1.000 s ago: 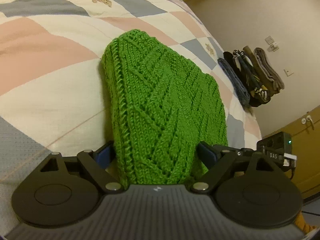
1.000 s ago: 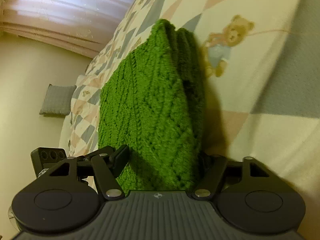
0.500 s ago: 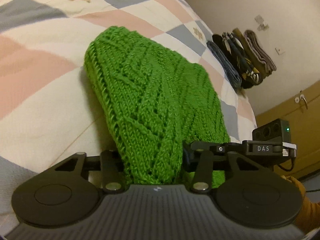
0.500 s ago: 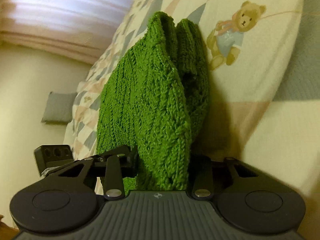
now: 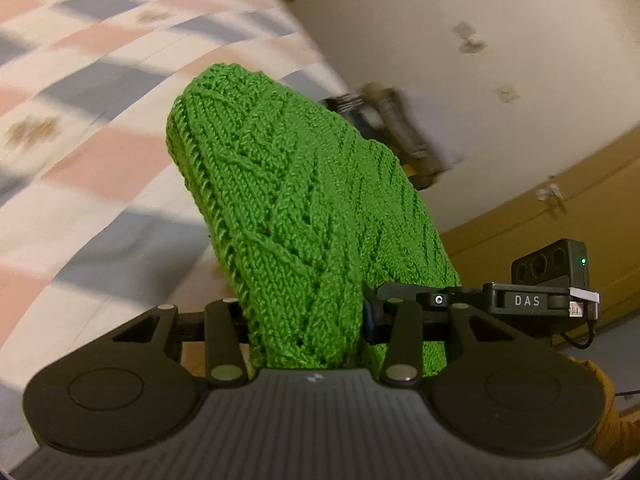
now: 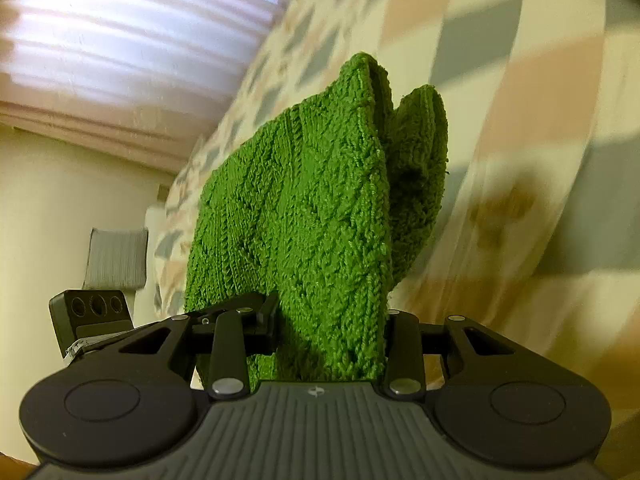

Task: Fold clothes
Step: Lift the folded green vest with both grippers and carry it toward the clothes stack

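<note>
The green knitted garment (image 5: 304, 216) is bunched into a thick folded bundle, gripped at its near edge by both tongs and raised over the bed (image 5: 100, 128). The left tongs (image 5: 306, 320) are closed tight on the knit, the fabric squeezed between the two fingers and spilling past the right-hand one. The right tongs (image 6: 330, 332) are likewise clamped on the garment (image 6: 304, 216), whose far end splits into two upright folds. In each wrist view the bundle fills the middle and hides most of what lies straight ahead. Under and around it spreads the bed's quilt (image 6: 540, 92), checked in pink, grey and cream with small brown motifs, blurred in both views. Beyond the garment in the left view a stack of dark folded clothes (image 5: 396, 136) sits at the bed's far edge, partly hidden by the knit, with a pale wall (image 5: 480, 80) and yellow-brown cabinet (image 5: 540, 216) behind. The right view shows a curtain (image 6: 120, 40) and a grey cushion (image 6: 116, 258) off to the left.
</note>
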Motion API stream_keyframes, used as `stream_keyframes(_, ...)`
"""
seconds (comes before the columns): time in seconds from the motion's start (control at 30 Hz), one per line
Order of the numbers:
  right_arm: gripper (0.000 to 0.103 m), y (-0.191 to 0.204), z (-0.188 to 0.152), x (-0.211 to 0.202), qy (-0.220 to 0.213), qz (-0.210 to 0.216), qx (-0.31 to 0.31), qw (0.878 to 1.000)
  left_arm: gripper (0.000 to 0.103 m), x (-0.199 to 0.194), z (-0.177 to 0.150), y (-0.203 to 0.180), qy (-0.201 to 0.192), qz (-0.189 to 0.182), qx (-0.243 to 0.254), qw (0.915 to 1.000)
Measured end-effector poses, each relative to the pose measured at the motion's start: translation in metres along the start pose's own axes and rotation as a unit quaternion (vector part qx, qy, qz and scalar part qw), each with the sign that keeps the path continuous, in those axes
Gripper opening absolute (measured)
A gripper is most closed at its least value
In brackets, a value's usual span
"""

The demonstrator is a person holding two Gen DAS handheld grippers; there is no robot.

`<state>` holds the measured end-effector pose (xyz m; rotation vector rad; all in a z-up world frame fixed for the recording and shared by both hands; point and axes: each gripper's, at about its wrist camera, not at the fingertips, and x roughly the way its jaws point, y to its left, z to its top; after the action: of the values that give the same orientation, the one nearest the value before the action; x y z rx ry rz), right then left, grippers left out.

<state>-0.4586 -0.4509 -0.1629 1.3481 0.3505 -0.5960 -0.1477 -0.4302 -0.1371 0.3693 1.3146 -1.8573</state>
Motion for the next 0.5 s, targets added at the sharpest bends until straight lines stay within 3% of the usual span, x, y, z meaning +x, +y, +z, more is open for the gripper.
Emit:
stream_keyframes(0.13, 0.036, 0.014, 0.033, -0.072, -0.041, -0.010, -0.018, 0.999, 0.039, 0.029, 0.036, -0.062, -0.009, -0.026, 0.030, 0.9992)
stream_keyframes(0.27, 0.036, 0.000, 0.084, -0.131, -0.060, -0.023, -0.035, 0.997, 0.040, 0.082, 0.065, -0.122, -0.027, -0.033, 0.032, 0.9986)
stream_keyframes(0.5, 0.036, -0.049, 0.213, -0.230, -0.034, -0.058, -0.099, 0.993, 0.040, 0.210, 0.110, -0.214, -0.089, -0.063, -0.026, 0.9937)
